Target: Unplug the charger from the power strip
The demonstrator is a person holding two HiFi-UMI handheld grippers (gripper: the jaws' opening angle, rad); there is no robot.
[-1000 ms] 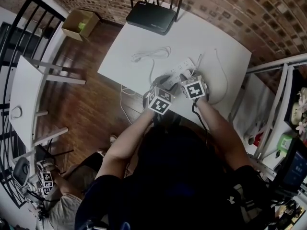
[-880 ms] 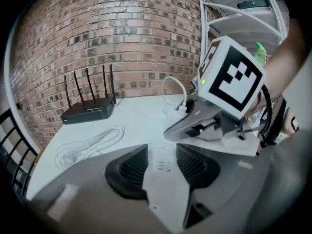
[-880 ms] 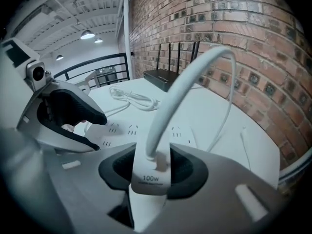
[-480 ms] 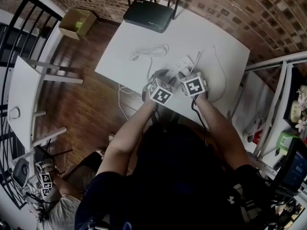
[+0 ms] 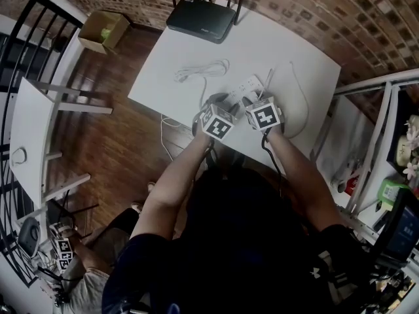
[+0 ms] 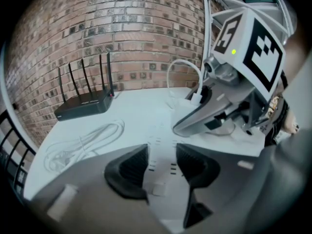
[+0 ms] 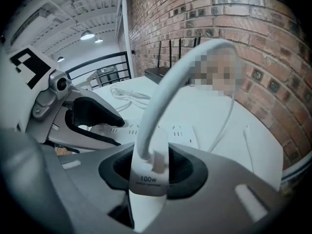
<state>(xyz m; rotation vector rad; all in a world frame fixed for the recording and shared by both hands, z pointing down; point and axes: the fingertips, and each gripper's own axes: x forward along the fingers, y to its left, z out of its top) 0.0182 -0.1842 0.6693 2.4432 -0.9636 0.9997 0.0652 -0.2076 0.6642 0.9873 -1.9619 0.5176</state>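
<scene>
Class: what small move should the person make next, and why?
Probably pull the right gripper straight away from the white plastic power strip: its jaws clamp the white 100W charger block, while the left gripper pinches the strip steady.

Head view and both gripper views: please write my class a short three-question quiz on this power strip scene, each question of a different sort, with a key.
1. Fill in the gap: The black router stands at the far edge of the table, by the ___ wall.
2. The right gripper is shut on: A) a mug, B) the white charger, C) a screwdriver.
3. True or false: the left gripper holds the router.

Key: 1 brick. 2 B. 3 false: its jaws are on the power strip.
</scene>
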